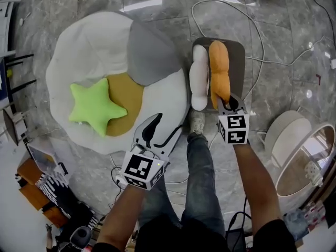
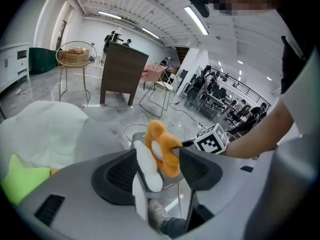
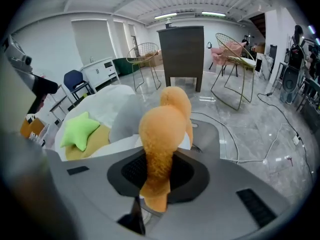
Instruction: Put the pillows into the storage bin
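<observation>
**Seating the Orange Pillow in the Storage Bin**

Note the right gripper (image 1: 229,104), jaws closed almost fully on a squeezed lobe of the orange pillow (image 1: 219,67), with the plush bunched thin between the pads. Locate that pillow over the grey storage bin (image 1: 240,54), standing on edge against the white pillow (image 1: 198,77). Judge it partly inside, not yet seated. Note the left gripper (image 1: 156,133), jaws wide apart and empty, hovering over the near edge of the white beanbag (image 1: 89,41), near the bin but apart from it.

Lower along the bin's long axis to slide the orange pillow down beside the white one rather than onto it. Avoid dragging the white pillow over the rim. Release only after seating the orange pillow on the bin floor or wedging it upright. Expect the plush to spring back when freed. Withdraw straight up to avoid snagging the fabric. Reserve the left gripper for the green star pillow (image 1: 95,105), the yellow pillow (image 1: 127,91) beneath it and the grey pillow (image 1: 149,54), all on the beanbag.
</observation>
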### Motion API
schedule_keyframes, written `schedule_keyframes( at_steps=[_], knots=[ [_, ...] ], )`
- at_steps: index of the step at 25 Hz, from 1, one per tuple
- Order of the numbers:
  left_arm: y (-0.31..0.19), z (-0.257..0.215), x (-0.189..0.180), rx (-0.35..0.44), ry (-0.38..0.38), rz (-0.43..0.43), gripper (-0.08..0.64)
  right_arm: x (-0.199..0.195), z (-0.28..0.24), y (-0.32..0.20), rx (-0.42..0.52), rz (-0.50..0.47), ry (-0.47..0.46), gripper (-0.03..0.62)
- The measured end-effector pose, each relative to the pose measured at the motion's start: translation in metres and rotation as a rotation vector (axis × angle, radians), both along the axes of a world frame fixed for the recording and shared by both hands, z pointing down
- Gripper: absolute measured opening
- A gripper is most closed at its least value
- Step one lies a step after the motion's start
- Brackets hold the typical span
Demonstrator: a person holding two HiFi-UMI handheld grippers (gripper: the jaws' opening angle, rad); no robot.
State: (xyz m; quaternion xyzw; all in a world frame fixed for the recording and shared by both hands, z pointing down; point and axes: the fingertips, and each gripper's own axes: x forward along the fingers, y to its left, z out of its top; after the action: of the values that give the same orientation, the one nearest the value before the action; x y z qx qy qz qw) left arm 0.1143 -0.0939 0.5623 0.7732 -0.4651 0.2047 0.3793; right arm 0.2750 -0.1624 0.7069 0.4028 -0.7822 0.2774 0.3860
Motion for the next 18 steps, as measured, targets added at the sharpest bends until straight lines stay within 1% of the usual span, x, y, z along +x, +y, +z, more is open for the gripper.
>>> schedule_keyframes(
  at_steps=[8, 13, 15, 18],
  knots=[
    [0.002, 0.024, -0.01, -0.036, -0.014, -0.014, 0.282, -0.002, 0.044, 0.003, -0.067, 0.042, 0.023, 0.098],
    [-0.002, 0.029, -0.012, -0.045, -0.013, -0.022, 0.282, -0.001, 0.076, 0.009, -0.128, 0.017, 0.064, 0.115],
    [-0.001, 0.031, -0.013, -0.05, -0.013, -0.018, 0.282, -0.003, 0.086, 0.014, -0.153, 0.016, 0.067, 0.133],
    [0.004, 0.034, -0.016, -0.057, -0.016, -0.02, 0.282, -0.005, 0.095, 0.021, -0.198, 0.044, 0.045, 0.181]
  ],
)
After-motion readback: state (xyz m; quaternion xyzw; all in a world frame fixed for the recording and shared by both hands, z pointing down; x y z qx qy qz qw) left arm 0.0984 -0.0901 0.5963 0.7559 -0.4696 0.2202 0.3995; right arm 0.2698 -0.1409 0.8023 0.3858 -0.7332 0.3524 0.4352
